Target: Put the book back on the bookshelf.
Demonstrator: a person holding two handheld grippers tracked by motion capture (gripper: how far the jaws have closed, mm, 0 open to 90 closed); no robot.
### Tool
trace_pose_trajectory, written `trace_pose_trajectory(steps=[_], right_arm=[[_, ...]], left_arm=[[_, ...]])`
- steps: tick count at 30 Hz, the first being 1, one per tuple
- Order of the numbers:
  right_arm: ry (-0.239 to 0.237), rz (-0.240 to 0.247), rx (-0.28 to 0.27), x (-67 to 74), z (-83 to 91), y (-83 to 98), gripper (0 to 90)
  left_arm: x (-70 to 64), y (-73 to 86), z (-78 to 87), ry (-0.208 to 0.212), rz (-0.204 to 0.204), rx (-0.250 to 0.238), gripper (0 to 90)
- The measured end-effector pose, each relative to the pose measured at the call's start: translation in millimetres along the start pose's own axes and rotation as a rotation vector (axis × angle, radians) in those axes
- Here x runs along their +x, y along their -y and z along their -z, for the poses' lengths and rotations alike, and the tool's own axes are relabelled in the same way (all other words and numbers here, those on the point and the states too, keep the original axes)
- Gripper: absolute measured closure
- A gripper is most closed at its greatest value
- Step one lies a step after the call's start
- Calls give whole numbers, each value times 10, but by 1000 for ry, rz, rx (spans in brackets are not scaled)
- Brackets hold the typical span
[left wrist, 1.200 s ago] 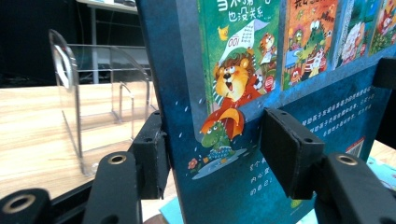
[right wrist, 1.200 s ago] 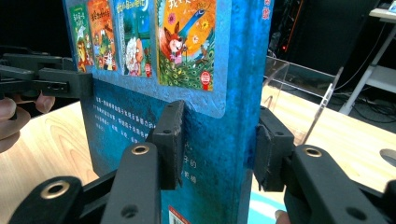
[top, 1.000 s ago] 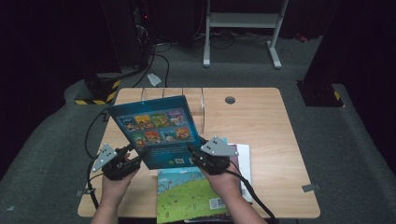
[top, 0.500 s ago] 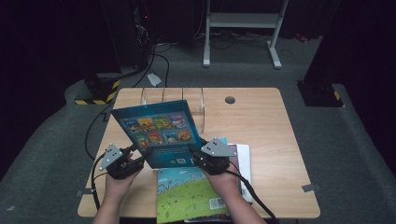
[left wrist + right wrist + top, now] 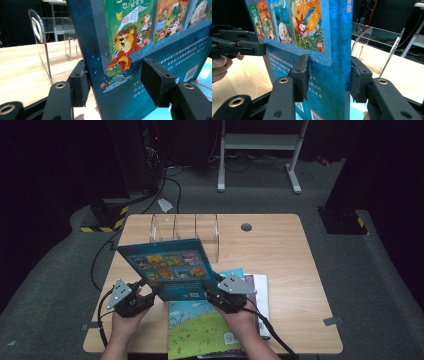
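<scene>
The blue picture book stands raised above the table at centre-left of the high view, back cover facing the camera, tilted.

The left gripper holds its lower left corner. In the left gripper view the book runs between the jaws; the left pad sits against the far face, while a sliver of cover shows beside the right pad, so contact there is hard to confirm. The jaws have just been opening slightly with the book between them.

The right gripper pinches the book's lower right edge. In the right gripper view both pads press the spine side of the book.

The clear plastic rack behind is partly hidden by the book. The green book lying flat is cut off by the lower frame edge and covered above by the raised book. The stack beneath it shows edges only; the titles are unreadable.
</scene>
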State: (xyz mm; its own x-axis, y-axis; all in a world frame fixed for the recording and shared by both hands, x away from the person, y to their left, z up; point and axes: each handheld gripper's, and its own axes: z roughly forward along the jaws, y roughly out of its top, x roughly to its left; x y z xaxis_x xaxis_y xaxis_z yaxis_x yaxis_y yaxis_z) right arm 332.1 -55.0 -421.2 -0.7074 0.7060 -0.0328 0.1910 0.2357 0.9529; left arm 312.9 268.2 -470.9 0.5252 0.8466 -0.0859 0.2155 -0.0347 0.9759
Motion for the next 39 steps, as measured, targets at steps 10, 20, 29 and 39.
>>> trace_pose_trajectory(steps=[10, 20, 29, 39], right_arm=[[-57, -16, 8, 91, 52, 3, 481], [-104, 13, 7, 167, 49, -99, 535], [-134, 15, 11, 214, 64, -84, 623], [-158, 38, 13, 226, 81, -69, 730]], left_arm=[[23, 4, 45, 16, 40, -6, 378], [93, -7, 66, 3, 67, -10, 326], [131, -25, 65, -1, 73, -6, 289], [151, -52, 31, -7, 67, 3, 244]])
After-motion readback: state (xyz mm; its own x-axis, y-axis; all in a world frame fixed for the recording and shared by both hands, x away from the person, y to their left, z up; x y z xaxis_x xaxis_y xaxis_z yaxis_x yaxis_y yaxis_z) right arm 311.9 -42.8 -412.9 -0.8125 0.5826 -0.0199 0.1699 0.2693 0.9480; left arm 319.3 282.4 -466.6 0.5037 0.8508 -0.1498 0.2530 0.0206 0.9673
